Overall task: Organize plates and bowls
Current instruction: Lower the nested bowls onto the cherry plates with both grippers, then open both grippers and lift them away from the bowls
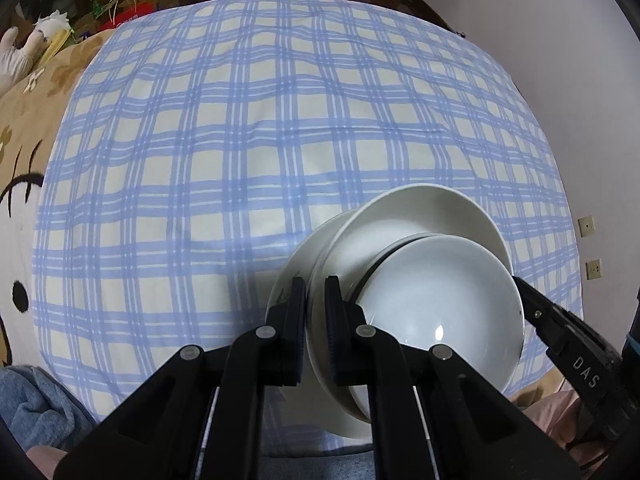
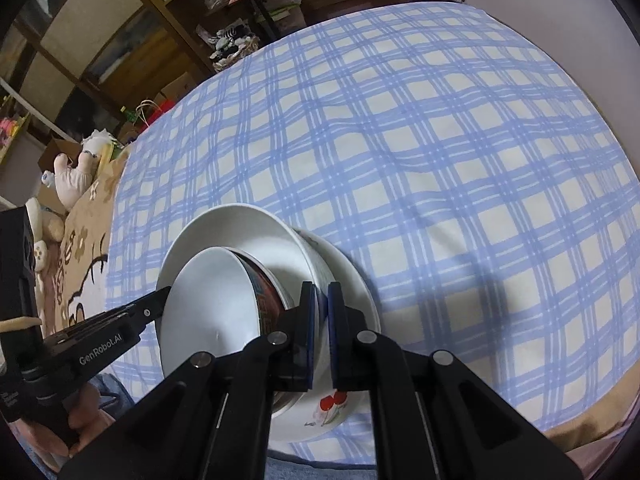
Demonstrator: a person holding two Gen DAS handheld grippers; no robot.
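A stack of dishes sits near the front edge of the blue checked cloth [image 1: 240,128]. A white plate [image 1: 288,276] lies at the bottom. A large white bowl [image 1: 420,216] rests on it, and a smaller bowl [image 1: 440,296] with a dark patterned outside [image 2: 264,300] sits tilted inside. My left gripper [image 1: 316,308] is shut on the large bowl's rim. My right gripper [image 2: 320,312] is shut on the opposite rim of the large bowl [image 2: 240,232]. The plate [image 2: 352,280] shows a red cherry print [image 2: 332,402].
A brown cartoon-print blanket [image 1: 40,92] lies left of the cloth, with soft toys [image 2: 76,172] beyond it. Wooden shelves [image 2: 132,32] and clutter stand at the back. A white wall [image 1: 560,60] with sockets is on the right. A blue towel [image 1: 36,408] lies at the front left.
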